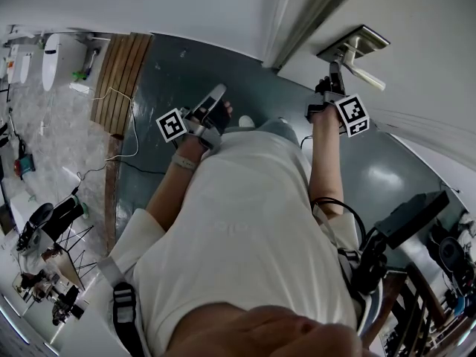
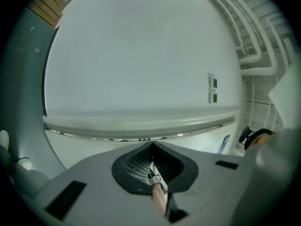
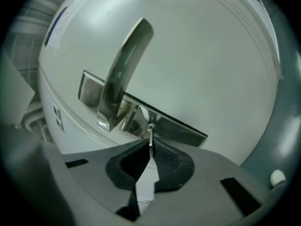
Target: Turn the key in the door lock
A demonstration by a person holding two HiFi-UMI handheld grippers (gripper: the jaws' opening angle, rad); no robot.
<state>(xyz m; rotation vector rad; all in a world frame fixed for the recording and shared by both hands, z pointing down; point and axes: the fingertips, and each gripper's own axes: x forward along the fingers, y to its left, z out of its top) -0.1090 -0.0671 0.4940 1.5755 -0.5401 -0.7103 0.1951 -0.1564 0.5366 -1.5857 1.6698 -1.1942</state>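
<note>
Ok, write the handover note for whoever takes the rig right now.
Right hand-held gripper: shut on the key, which sits in the lock on the metal plate by the door handle.
Left hand-held gripper: shut, nothing pinched at its tips, facing a white wall.
Done: key in the lock and gripped.
Left: turn it. I cannot tell how far it is turned already.

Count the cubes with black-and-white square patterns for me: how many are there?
2. One cube rides on the left gripper, over the dark floor; the other on the right gripper, holding the key. No others show.
</note>
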